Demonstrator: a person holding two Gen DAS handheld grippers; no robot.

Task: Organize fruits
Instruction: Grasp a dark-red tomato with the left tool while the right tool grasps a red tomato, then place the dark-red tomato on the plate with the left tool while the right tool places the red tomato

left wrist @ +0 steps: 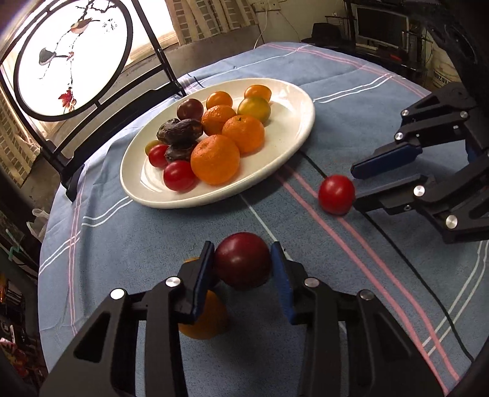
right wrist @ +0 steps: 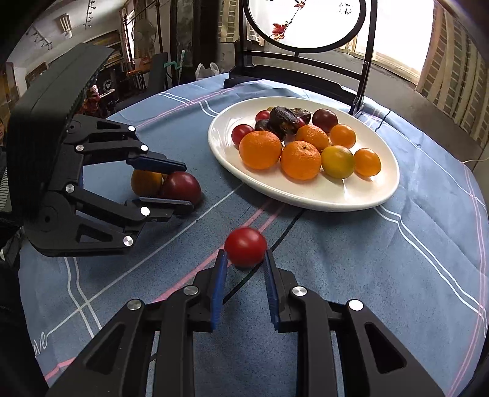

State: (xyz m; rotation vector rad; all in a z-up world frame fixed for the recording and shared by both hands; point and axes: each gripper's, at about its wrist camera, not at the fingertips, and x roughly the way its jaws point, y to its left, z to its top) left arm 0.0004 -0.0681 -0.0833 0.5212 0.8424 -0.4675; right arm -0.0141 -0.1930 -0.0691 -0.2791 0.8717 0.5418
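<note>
A dark red tomato (left wrist: 241, 262) sits on the blue cloth between the blue pads of my left gripper (left wrist: 243, 244), which press on both its sides. A small orange (left wrist: 204, 317) lies right behind it, under the left finger. From the right wrist view the same left gripper (right wrist: 188, 187) clamps the dark tomato (right wrist: 181, 186) beside the orange (right wrist: 146, 183). My right gripper (right wrist: 245, 253) is shut on a bright red tomato (right wrist: 246, 245) at its fingertips, low over the cloth. The white oval plate (left wrist: 293, 143) beyond holds several oranges, tomatoes and dates.
A black-framed round screen (left wrist: 70, 55) stands at the table's far edge behind the plate (right wrist: 305, 195). The striped blue cloth (right wrist: 382, 274) covers the round table. Both grippers work close together in front of the plate. Furniture and a monitor (left wrist: 382, 27) stand beyond the table.
</note>
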